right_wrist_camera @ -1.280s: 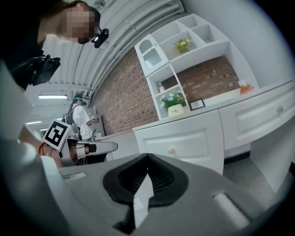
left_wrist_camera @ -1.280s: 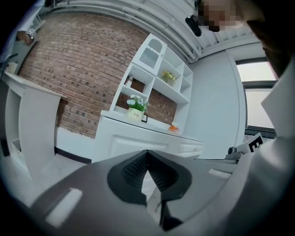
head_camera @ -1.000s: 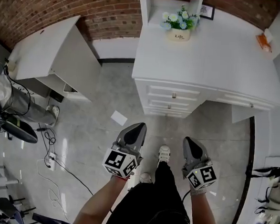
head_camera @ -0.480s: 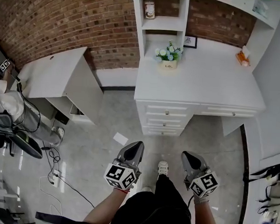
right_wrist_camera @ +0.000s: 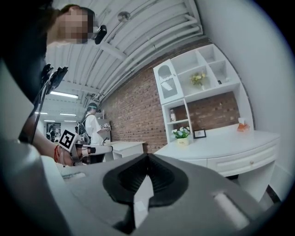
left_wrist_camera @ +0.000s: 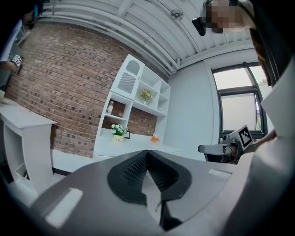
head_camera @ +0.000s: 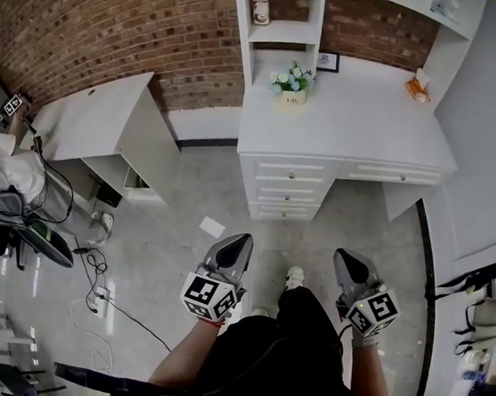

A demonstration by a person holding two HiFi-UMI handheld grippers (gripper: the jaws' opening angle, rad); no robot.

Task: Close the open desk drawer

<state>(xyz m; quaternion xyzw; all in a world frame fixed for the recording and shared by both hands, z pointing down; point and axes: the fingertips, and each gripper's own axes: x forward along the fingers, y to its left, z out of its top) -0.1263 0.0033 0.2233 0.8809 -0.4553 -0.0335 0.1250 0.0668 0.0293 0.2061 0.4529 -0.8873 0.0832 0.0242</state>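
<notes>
Desk drawer [head_camera: 290, 170] check, working outward from the tools. The left gripper [left_wrist_camera: 146, 154] has its jaws pressed together at the tips with nothing between the ribbed pads. The right gripper [right_wrist_camera: 147, 156] is the same, clenched on air. Both are held low in front of the person, either side of their legs, pointing toward the desk [head_camera: 346, 124] but well apart from it. Nothing is touching either one.

Between the grippers and the furniture there's bare floor [head_camera: 177, 239], with a shoe [head_camera: 293, 278] between the two tools and a scrap of paper [head_camera: 211, 227] lying off to the left.

The drawer stack sits under the left part of the desk top, with one more wide drawer front [head_camera: 394, 173] to its right. From the head view every front looks flush with its neighbours and none sticks out. The right gripper view agrees as far as it shows, with a flat front and a small knob. I honestly can't tell which drawer was the open one.

My read is that the closing is done, or at least nothing here looks open, so all that's left would be a closer look to confirm they're fully seated. On the desk top there's a flower pot [head_camera: 293, 84] near the brick wall [head_camera: 116, 23].
</notes>
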